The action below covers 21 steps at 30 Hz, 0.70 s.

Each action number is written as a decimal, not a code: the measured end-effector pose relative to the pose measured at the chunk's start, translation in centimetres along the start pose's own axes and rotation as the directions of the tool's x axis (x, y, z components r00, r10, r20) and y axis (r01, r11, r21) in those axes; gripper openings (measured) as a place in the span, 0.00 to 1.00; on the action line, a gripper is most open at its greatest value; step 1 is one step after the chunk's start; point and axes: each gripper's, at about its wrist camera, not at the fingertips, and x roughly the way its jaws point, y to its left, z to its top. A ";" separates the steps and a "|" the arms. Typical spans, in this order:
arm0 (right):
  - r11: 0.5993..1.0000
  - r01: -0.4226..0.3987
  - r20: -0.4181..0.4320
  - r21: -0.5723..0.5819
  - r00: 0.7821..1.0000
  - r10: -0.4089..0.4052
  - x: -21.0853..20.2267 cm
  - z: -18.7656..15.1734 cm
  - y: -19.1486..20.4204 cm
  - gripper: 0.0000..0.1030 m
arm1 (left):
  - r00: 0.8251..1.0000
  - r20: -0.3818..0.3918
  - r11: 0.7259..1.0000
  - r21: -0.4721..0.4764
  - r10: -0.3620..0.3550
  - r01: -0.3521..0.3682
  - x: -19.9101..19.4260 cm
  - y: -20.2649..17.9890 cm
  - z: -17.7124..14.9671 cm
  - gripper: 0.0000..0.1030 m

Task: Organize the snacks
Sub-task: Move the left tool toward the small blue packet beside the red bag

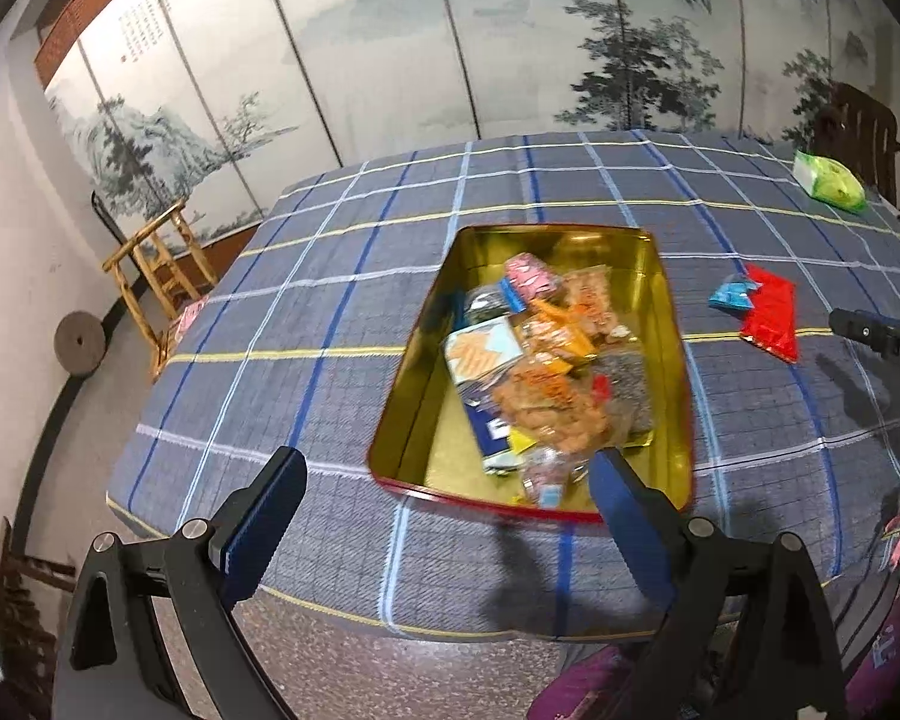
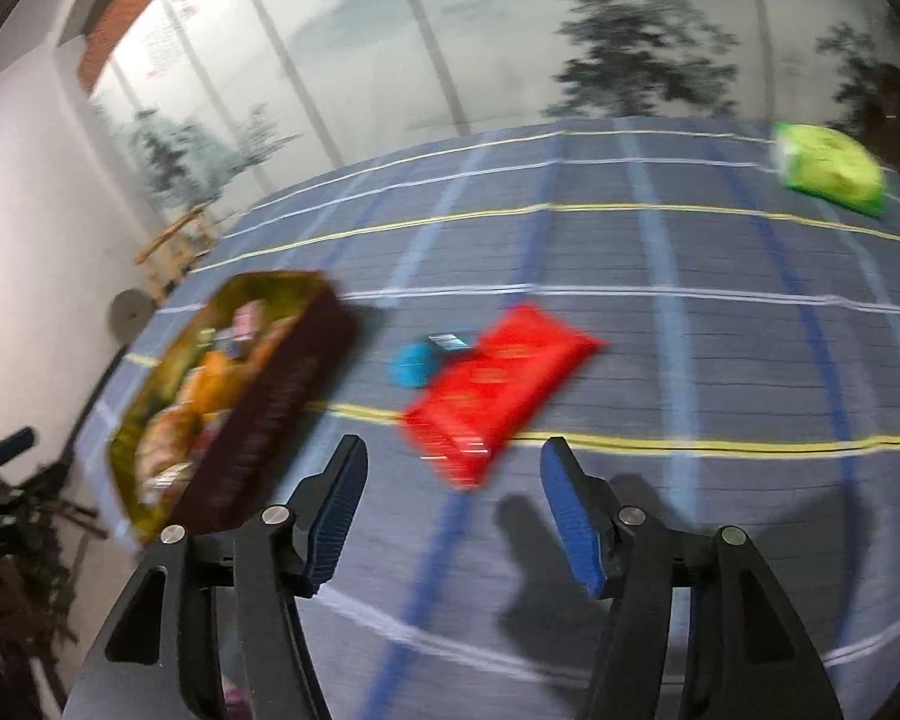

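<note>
Left wrist view: the left gripper (image 1: pixel 450 477) hangs over the near edge of a table covered by a blue checked cloth (image 1: pixel 342 312), its two blue-padded fingers spread wide with nothing between them. To the left of the fingers, past the table edge, a bamboo stand (image 1: pixel 156 276) sits on the floor before a painted folding screen (image 1: pixel 390 30). Just ahead of the fingers and between their tips lies an open tin (image 1: pixel 414 402), gold inside with a red rim, holding a heap of wrapped snacks (image 1: pixel 546 360). To the right of the tin, a small blue packet (image 1: pixel 731 293) touches a flat red packet (image 1: pixel 771 315), both on the cloth and well apart from the fingers. Farther ahead and to the right, near the far edge, rests a green bag (image 1: pixel 831 183). In the right wrist view, which is blurred, the tin (image 2: pixel 252 408) lies ahead and to the left of the right gripper (image 2: pixel 453 459). The blue packet (image 2: pixel 411 363) and the red packet (image 2: pixel 498 387) lie just ahead of the fingertips, not touched. Its jaws stand apart and hold nothing. The green bag (image 2: pixel 828 171) is far ahead to the right.
</note>
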 end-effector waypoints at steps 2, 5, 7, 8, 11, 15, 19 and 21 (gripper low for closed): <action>0.998 0.058 0.008 0.001 0.998 -0.058 -0.3 0.0 -1.8 0.64 | 1.000 0.009 1.000 0.023 -0.001 0.000 -0.3 -1.0 0.6 0.91; 0.990 0.140 0.023 -0.003 0.990 -0.140 -0.9 -0.1 -4.3 0.64 | 1.000 0.020 0.998 0.059 -0.002 0.000 -0.5 -2.5 1.3 0.92; 0.984 0.178 0.030 0.004 0.984 -0.178 -1.3 -0.2 -6.0 0.64 | 1.000 0.025 0.996 0.084 -0.006 0.004 -0.6 -3.7 1.9 0.93; 0.981 0.194 0.032 0.008 0.980 -0.194 -1.5 -0.3 -6.7 0.65 | 1.000 0.026 0.995 0.095 -0.010 0.007 -0.6 -4.4 2.1 0.93; 0.971 0.236 0.030 0.023 0.971 -0.237 -1.7 -0.3 -8.8 0.65 | 0.999 0.028 0.991 0.134 -0.023 0.019 -0.6 -6.6 3.2 0.93; 0.962 0.269 0.020 0.047 0.963 -0.271 -2.0 -0.5 -11.4 0.66 | 0.999 0.028 0.983 0.182 -0.042 0.036 -0.4 -9.6 4.7 0.93; 0.958 0.279 0.015 0.068 0.960 -0.281 -1.9 -0.7 -13.2 0.68 | 0.996 0.005 0.971 0.224 -0.084 0.080 0.1 -12.3 5.8 0.93; 0.958 0.276 0.015 0.082 0.960 -0.278 -2.0 -0.8 -14.1 0.69 | 0.992 -0.022 0.962 0.243 -0.121 0.123 0.5 -13.8 6.5 0.93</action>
